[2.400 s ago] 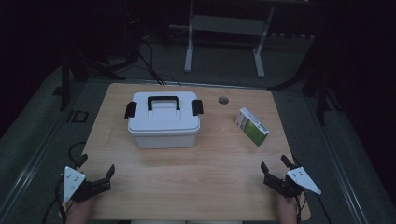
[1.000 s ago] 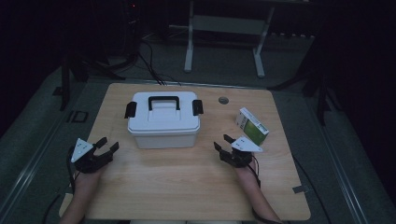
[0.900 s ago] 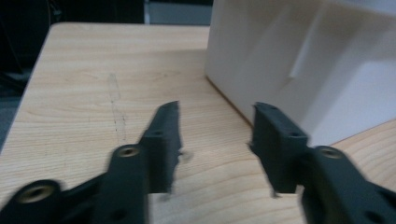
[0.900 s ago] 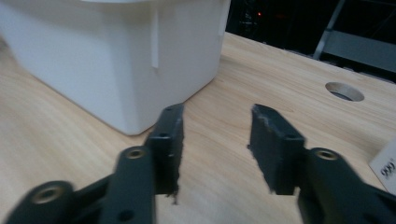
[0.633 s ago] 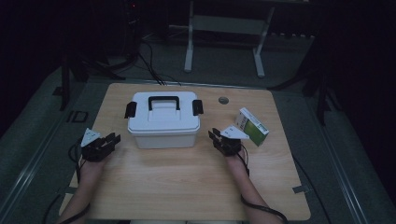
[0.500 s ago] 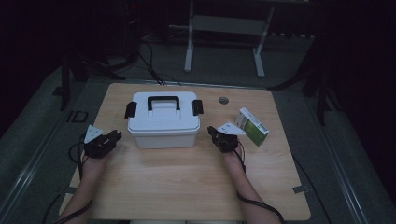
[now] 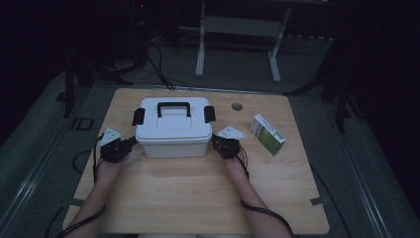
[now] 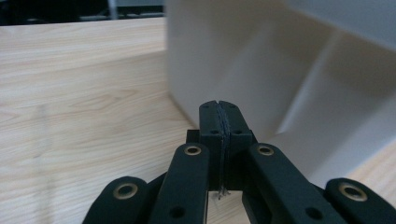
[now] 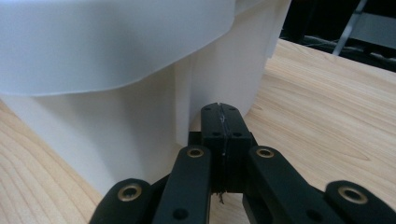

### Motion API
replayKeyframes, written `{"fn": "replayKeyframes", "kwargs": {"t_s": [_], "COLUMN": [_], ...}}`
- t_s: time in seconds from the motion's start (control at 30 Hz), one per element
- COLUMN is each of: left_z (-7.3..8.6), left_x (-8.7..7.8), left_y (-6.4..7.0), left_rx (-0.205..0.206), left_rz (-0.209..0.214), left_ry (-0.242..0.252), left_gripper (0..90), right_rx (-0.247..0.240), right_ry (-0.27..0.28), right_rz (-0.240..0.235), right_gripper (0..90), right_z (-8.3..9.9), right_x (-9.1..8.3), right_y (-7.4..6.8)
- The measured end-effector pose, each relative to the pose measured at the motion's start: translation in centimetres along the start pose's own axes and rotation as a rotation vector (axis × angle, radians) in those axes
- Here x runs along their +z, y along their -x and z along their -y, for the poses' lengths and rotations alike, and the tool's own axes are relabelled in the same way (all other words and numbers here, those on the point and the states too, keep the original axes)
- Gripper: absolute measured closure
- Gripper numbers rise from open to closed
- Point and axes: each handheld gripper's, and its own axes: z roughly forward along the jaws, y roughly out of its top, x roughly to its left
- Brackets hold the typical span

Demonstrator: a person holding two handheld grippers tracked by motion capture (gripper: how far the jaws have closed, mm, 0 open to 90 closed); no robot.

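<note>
A white lidded storage box [image 7: 173,126] with a black handle and black side latches stands on the wooden table [image 7: 198,198]. My left gripper [image 7: 130,143] sits at the box's lower left corner, shut, its jaws pressed together just short of the box wall [image 8: 261,84]. My right gripper [image 7: 216,143] is at the box's lower right corner, also shut with nothing between its jaws, close under the lid's rim [image 9: 116,51]. Whether either tip touches the box is unclear.
A green and white carton [image 7: 267,134] lies to the right of the box. A small round grommet [image 7: 237,106] sits in the table behind it. Dark floor, cables and a metal stand [image 7: 237,39] lie beyond the far edge.
Both grippers have come in from the near corners of the table to the two lower sides of the box. The box and carton have not moved.
</note>
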Motion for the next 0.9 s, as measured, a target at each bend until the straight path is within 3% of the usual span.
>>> {"fn": "replayKeyframes", "kwargs": {"t_s": [0.07,0.13,0.2,0.33,0.53,0.9], "left_z": [-0.2,-0.3,-0.2,-0.2,-0.3,0.0], "left_x": [0.3,0.4,0.5,0.5,0.5,0.0], "left_y": [0.3,0.7,0.6,0.7,1.2,3.1], "left_rx": [0.006,0.017,-0.012,-0.024,-0.001,0.012], "left_rz": [0.030,0.014,0.032,0.034,0.030,0.063], "left_ry": [-0.003,-0.007,-0.002,-0.004,-0.012,-0.027], "left_gripper": [89.5,89.7,89.6,89.7,89.7,89.7], "right_rx": [0.001,0.005,0.012,0.017,0.024,0.022], "right_ry": [-0.004,-0.005,-0.006,-0.011,-0.013,-0.017], "right_rz": [-0.002,0.000,0.000,-0.001,-0.001,0.010], "right_gripper": [90.0,90.0,90.0,90.0,90.0,90.0], "right_z": [0.0,0.0,0.0,0.1,0.3,1.3], "right_x": [0.0,0.0,0.0,-0.2,-0.7,-3.2], "right_y": [0.0,0.0,0.0,0.0,-0.1,-0.2]}}
